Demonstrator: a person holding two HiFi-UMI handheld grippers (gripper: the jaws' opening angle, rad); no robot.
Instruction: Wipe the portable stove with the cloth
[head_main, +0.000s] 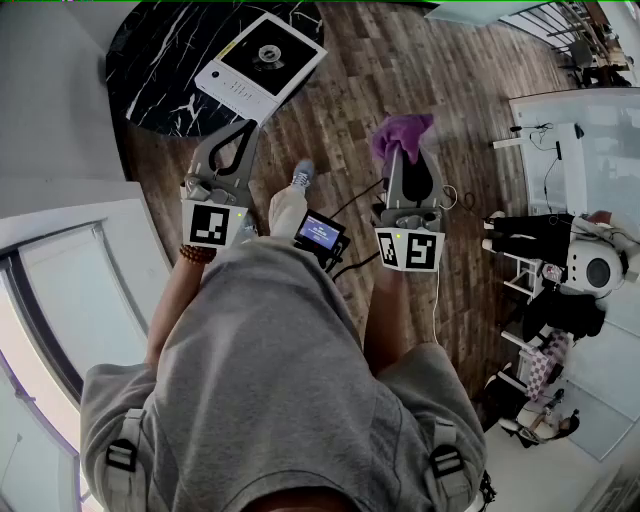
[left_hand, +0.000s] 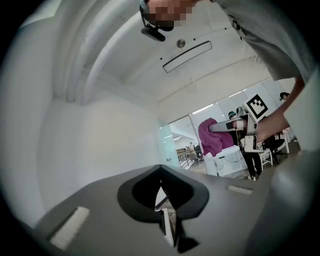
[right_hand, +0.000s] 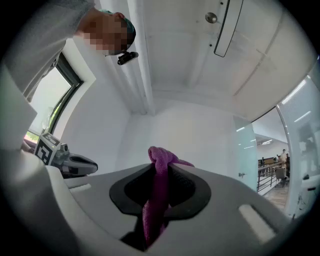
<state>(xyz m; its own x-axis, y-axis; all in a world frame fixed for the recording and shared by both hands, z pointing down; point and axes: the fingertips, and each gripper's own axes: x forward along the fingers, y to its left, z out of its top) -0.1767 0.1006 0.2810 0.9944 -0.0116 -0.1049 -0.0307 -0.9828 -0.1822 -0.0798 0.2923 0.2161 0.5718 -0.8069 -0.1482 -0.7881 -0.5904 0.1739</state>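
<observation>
The portable stove (head_main: 262, 65), white with a black top and a round burner, sits on a black marble round table (head_main: 150, 70) at the top left of the head view. My left gripper (head_main: 246, 128) is shut and empty, its tips just short of the stove's near edge. My right gripper (head_main: 402, 150) is shut on a purple cloth (head_main: 401, 134), held over the wooden floor to the right of the table. In the right gripper view the cloth (right_hand: 159, 185) is pinched between the jaws. The left gripper view shows the cloth (left_hand: 214, 135) off to the right.
A white wall and window frame (head_main: 60, 270) run along the left. A small screen device (head_main: 320, 233) hangs at my waist with cables. White desks (head_main: 575, 130) and seated people (head_main: 545, 235) are on the right. Both gripper views look up at wall and ceiling.
</observation>
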